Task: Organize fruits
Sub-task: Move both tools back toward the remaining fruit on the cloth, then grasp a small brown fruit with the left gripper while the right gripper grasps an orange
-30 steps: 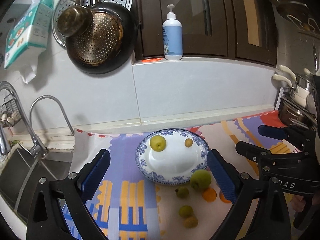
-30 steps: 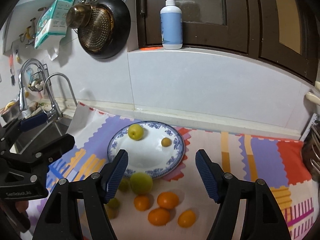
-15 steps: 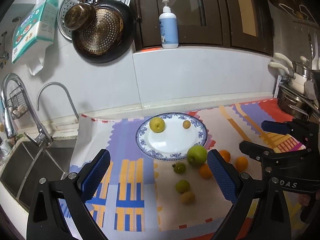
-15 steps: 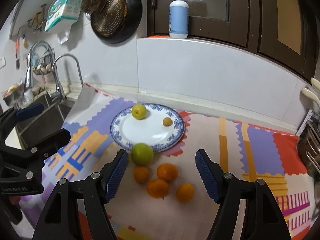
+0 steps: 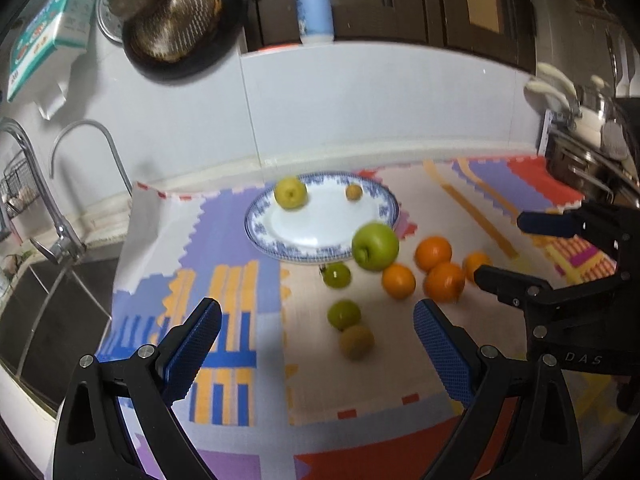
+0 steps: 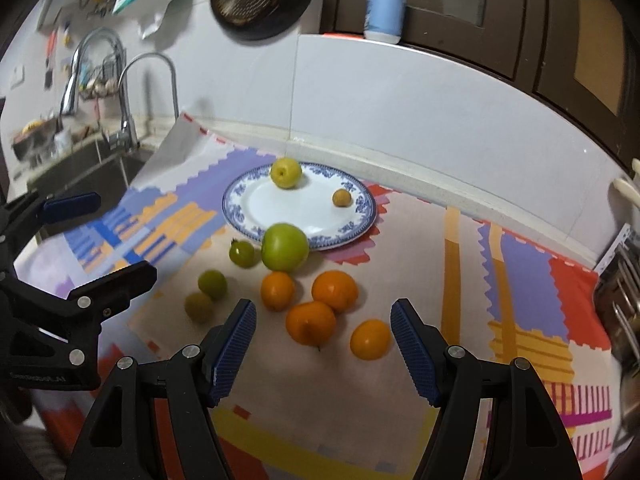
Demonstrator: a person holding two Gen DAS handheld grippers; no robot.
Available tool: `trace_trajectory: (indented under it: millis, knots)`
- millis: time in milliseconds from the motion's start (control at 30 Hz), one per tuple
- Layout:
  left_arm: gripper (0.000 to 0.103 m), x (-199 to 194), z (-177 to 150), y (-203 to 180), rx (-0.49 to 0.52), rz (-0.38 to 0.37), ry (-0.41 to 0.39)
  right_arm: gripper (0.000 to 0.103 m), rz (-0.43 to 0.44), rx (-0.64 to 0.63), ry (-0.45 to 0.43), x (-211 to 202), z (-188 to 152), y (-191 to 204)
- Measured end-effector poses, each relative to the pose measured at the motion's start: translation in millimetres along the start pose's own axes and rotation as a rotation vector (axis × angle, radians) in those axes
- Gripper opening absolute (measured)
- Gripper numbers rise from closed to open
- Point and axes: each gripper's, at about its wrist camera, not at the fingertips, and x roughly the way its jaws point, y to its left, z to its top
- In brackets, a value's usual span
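Observation:
A blue-and-white plate [image 5: 320, 236] [image 6: 256, 200] lies on the colourful mat and holds a yellow apple [image 5: 290, 193] [image 6: 285, 173] and a small brown fruit [image 5: 354, 191] [image 6: 341, 197]. A big green apple [image 5: 375, 246] [image 6: 285, 247] rests against the plate's near rim. Several oranges [image 5: 433, 254] [image 6: 334, 291] and small green fruits [image 5: 344, 314] [image 6: 213, 284] lie on the mat in front of it. My left gripper [image 5: 316, 340] is open and empty, above the mat short of the small green fruits. My right gripper [image 6: 322, 340] is open and empty, just short of the oranges.
A sink [image 5: 48, 312] with a tap [image 5: 60, 236] lies to the left. A soap bottle [image 5: 314, 4] stands on the ledge behind, and pans [image 5: 180, 20] hang on the wall. Metal pots [image 5: 592, 168] stand at the far right.
Both grippers have pulled back and risen away from the plate, so more of the mat and the loose fruit shows. Both stay open. No fruit has moved.

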Motion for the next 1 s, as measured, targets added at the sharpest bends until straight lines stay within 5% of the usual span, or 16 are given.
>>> trace_trajectory:
  millis: [400, 1000]
  knots:
    - [0.086, 44.3, -15.6, -8.4, 0.008, -0.055, 0.140, 0.070, 0.005, -0.118, 0.051, 34.3, -14.1, 13.9]
    - [0.040, 75.1, -19.0, -18.4, 0.019, -0.137, 0.228, 0.055, 0.073, -0.052, 0.108, 73.6, -16.7, 7.2]
